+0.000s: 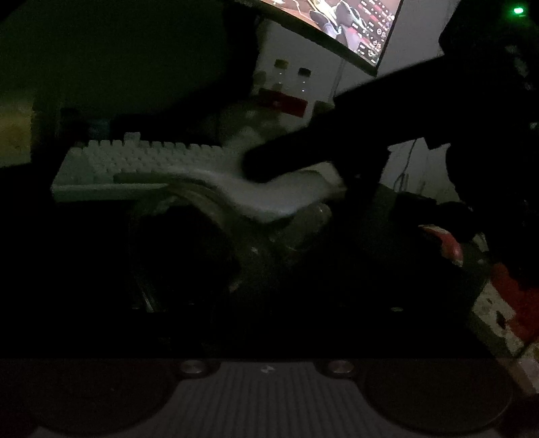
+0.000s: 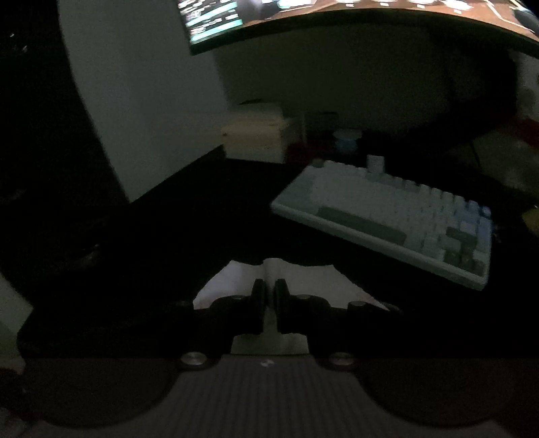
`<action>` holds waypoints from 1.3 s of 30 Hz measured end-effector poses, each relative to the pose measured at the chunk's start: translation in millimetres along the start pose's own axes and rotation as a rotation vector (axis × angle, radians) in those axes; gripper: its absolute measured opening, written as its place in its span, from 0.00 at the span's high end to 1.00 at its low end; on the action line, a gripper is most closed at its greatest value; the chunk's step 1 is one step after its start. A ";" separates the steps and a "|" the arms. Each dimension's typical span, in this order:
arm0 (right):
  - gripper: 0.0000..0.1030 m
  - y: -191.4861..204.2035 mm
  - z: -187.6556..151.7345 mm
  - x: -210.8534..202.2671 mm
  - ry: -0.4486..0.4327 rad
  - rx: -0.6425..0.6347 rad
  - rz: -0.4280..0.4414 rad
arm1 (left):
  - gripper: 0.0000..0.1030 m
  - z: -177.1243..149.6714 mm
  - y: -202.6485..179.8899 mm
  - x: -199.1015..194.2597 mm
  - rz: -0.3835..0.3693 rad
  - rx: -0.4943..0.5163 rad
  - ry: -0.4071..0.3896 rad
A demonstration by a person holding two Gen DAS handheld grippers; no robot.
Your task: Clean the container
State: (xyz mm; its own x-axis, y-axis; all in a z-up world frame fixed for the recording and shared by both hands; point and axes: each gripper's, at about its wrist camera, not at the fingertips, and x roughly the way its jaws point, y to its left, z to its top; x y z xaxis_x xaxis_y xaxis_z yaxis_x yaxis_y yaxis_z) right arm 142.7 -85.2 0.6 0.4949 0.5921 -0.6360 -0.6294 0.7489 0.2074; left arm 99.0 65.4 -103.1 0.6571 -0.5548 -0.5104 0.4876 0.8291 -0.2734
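both fingers [image 2: 258,296] of the right gripper [image 2: 268,286] are pressing together on a white cloth [image 2: 289,273], which is spreading out in front of them. in the left wrist view this gripper is reaching in from the right as a dark shape, and the cloth is lying over the upper rim of a clear glass container [image 1: 215,236]. the container is sitting low in the middle of that view, close in front of the left gripper, whose fingers are lost in the dark, so whether they are apart or clamped cannot be told. behind the container a white keyboard [image 1: 141,161] is lying on the dark desk [image 2: 188,219], and a lit monitor [image 1: 340,23] is hanging above.
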 end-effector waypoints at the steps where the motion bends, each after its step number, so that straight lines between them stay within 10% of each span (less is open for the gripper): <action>1: 0.92 -0.2 0.4 -0.9 0.005 -0.002 -0.002 | 0.57 -0.6 -0.8 -0.2 -0.003 0.002 -0.001; 10: 0.92 -40.9 2.2 -8.8 0.028 0.103 -0.204 | 0.56 -1.0 2.0 -0.4 -0.010 -0.005 -0.006; 20: 0.92 12.4 -11.5 -16.7 -0.028 -0.031 -0.023 | 0.55 -1.3 7.5 -1.5 -0.045 -0.016 -0.002; 29: 0.91 -25.2 -16.0 -11.0 -0.063 0.022 -0.275 | 0.53 -10.4 -26.2 -2.0 0.017 -0.056 -0.023; 39: 0.91 6.9 -20.7 -14.2 -0.090 0.009 0.005 | 0.50 -7.7 -19.7 -3.3 0.025 -0.065 -0.024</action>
State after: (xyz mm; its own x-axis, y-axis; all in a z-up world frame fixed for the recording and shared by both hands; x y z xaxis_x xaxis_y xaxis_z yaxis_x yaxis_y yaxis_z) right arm 118.9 -94.6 -4.3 0.5440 0.6198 -0.5655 -0.6269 0.7483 0.2171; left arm 82.9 51.4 -102.4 0.6822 -0.5349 -0.4984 0.4331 0.8449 -0.3141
